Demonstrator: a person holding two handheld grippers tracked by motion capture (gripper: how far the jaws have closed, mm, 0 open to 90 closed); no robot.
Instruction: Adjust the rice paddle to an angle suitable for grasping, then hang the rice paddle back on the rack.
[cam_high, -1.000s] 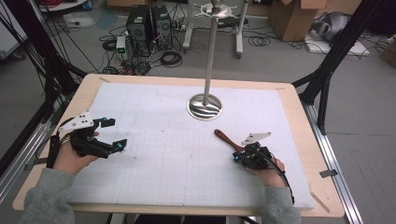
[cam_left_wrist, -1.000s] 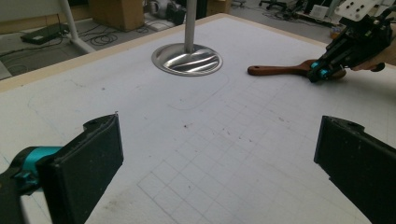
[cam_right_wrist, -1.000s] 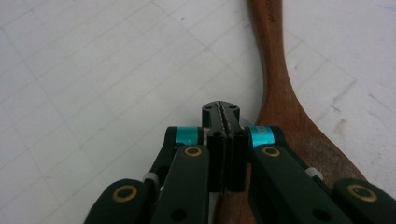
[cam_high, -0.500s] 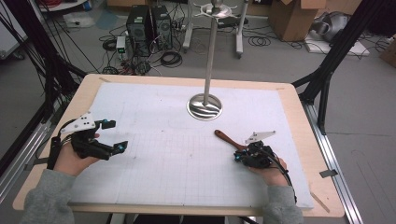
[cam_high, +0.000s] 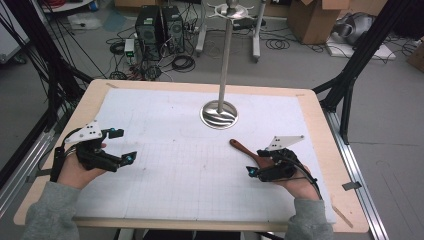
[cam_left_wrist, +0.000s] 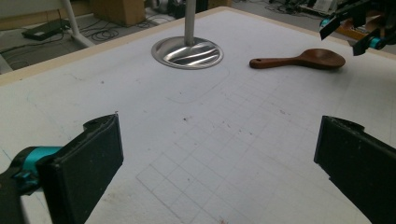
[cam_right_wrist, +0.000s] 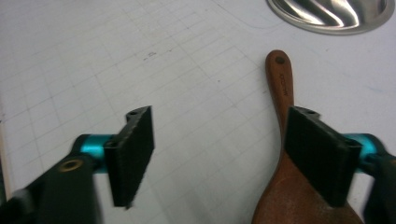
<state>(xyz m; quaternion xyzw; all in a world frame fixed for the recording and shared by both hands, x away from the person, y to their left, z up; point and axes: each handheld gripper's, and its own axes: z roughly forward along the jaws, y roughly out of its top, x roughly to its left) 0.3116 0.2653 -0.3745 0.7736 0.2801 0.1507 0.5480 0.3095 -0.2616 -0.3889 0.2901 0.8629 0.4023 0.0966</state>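
Observation:
A dark wooden spoon (cam_high: 242, 148) lies flat on the white gridded mat (cam_high: 175, 150), its handle pointing toward the metal stand base (cam_high: 219, 114). My right gripper (cam_high: 256, 162) hovers just over the spoon's bowl end. Its jaws have just been opening, and they now stand open with nothing between them. In the right gripper view the spoon (cam_right_wrist: 281, 88) runs under the right-hand jaw of that gripper (cam_right_wrist: 219, 149). My left gripper (cam_high: 123, 145) rests open at the mat's left side. In the left gripper view its jaws (cam_left_wrist: 219, 163) stand wide apart, and the spoon (cam_left_wrist: 303, 59) lies far ahead.
A thin metal pole (cam_high: 226, 55) rises from the round base (cam_left_wrist: 189, 50) at the mat's far middle. The mat covers a wooden table (cam_high: 320, 130). Cables, computer cases and boxes sit on the floor beyond.
The right gripper's jaws have gone from shut to open, and the hand has lifted a little. The spoon stays on the mat. The left hand has not moved.

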